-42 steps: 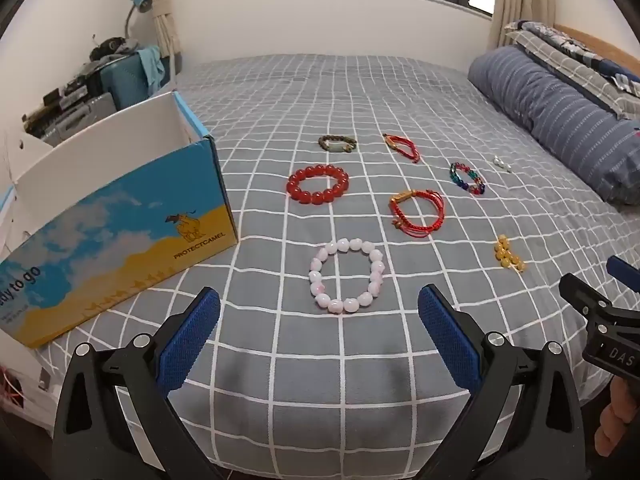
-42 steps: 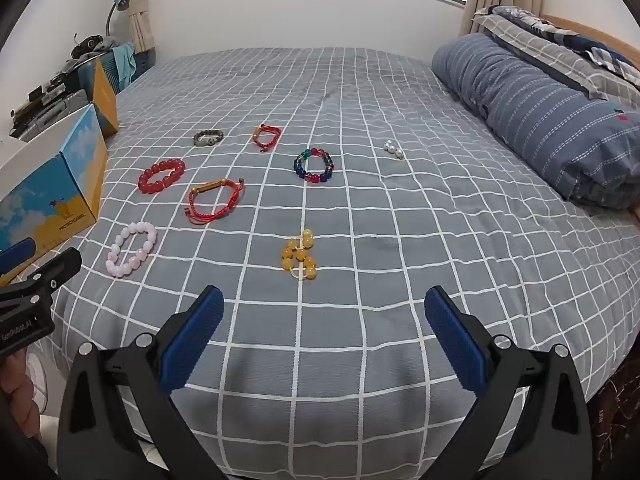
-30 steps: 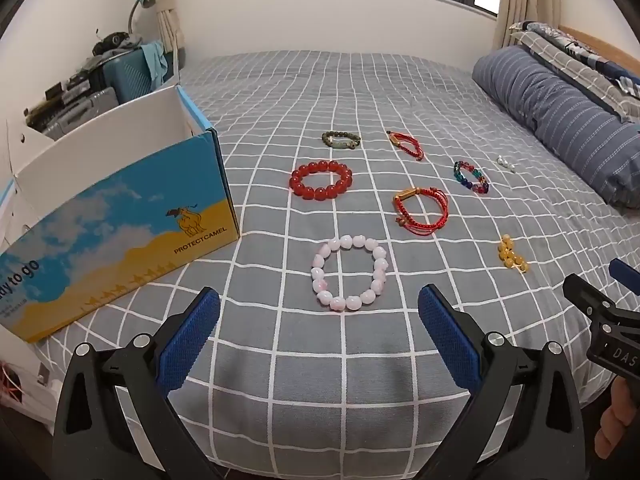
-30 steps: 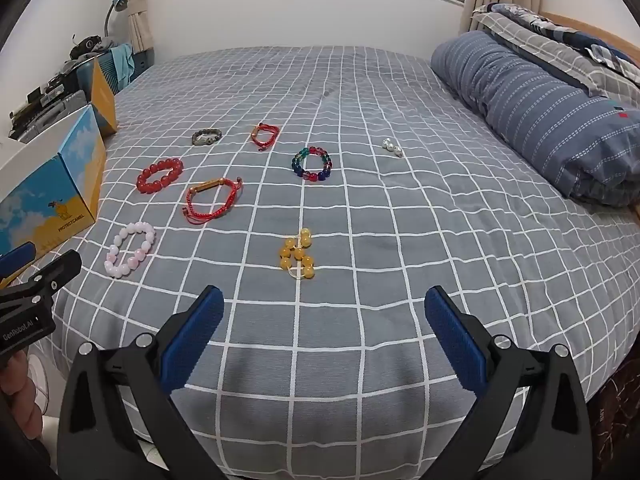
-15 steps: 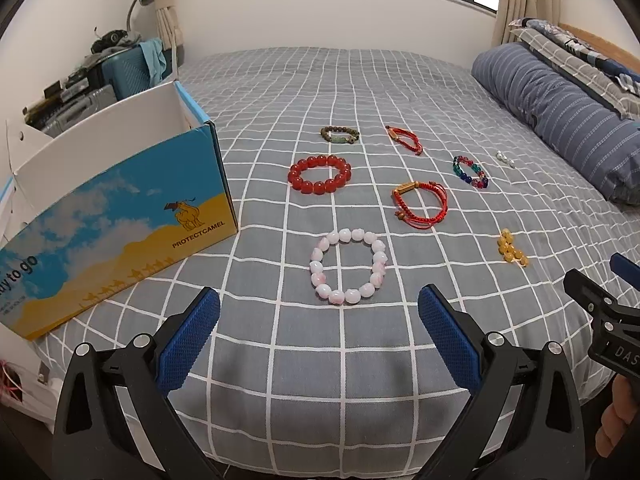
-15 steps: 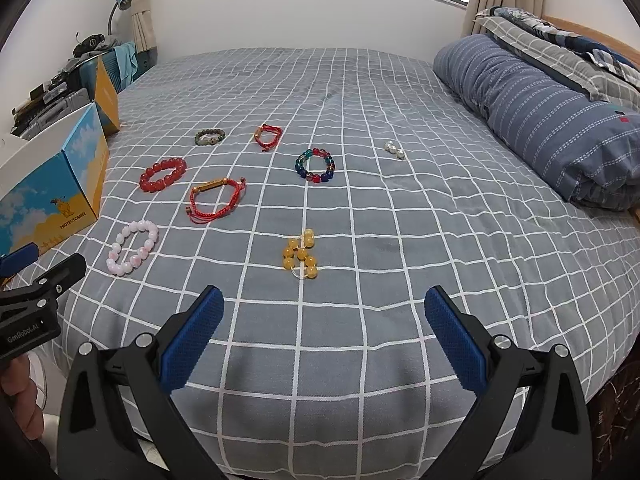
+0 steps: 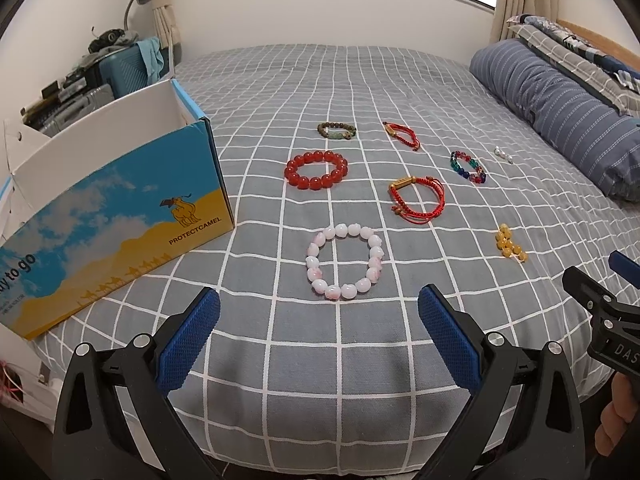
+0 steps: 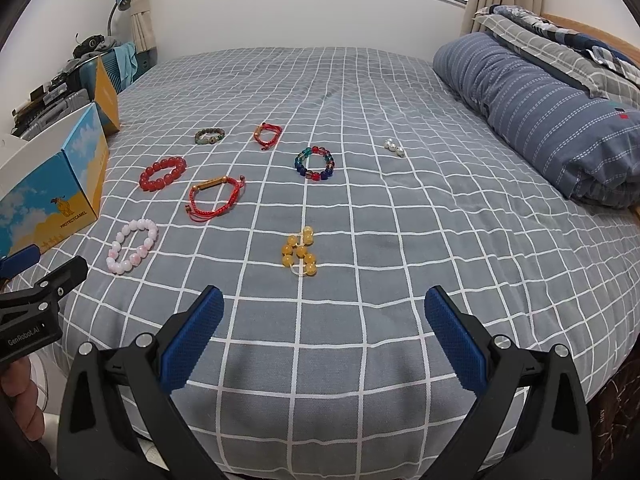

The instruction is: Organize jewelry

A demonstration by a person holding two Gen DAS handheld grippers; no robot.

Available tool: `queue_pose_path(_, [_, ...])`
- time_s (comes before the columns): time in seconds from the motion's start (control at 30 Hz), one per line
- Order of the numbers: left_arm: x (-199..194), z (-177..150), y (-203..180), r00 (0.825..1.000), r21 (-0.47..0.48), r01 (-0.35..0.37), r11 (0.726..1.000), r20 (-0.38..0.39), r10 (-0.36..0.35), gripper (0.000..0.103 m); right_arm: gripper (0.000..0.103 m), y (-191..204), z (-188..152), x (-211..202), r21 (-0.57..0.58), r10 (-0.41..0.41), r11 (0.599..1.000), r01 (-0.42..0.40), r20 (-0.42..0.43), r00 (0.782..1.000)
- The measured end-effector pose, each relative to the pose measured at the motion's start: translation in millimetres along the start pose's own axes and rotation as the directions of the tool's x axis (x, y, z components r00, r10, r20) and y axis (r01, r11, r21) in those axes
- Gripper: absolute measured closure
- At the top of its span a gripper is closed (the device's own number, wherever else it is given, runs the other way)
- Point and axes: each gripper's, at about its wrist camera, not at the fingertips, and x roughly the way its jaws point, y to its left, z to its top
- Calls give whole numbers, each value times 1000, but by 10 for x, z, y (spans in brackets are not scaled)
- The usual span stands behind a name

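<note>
Several bracelets lie on the grey checked bed. A pink bead bracelet lies just ahead of my open left gripper. Beyond it are a red bead bracelet, a red cord bracelet, a dark bead bracelet, a small red cord bracelet and a multicoloured bead bracelet. My open right gripper hovers near the bed's front edge, just short of yellow beads. White pearls lie farther right. An open blue and yellow box stands at the left.
A rolled striped duvet lies along the right side of the bed. Suitcases and clutter stand beyond the box at the left. The bed's front edge is just under both grippers.
Both grippers stay open and empty. The views shift only slightly; the left gripper has pulled back a little from the pink bracelet.
</note>
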Motion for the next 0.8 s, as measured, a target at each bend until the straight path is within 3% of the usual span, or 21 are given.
queue_pose_path(0.8, [-4,-18,-37,1000,12,7,1000,-8,-7,6,6,19,-4,12,-1,-3,1000,3,-4,1000])
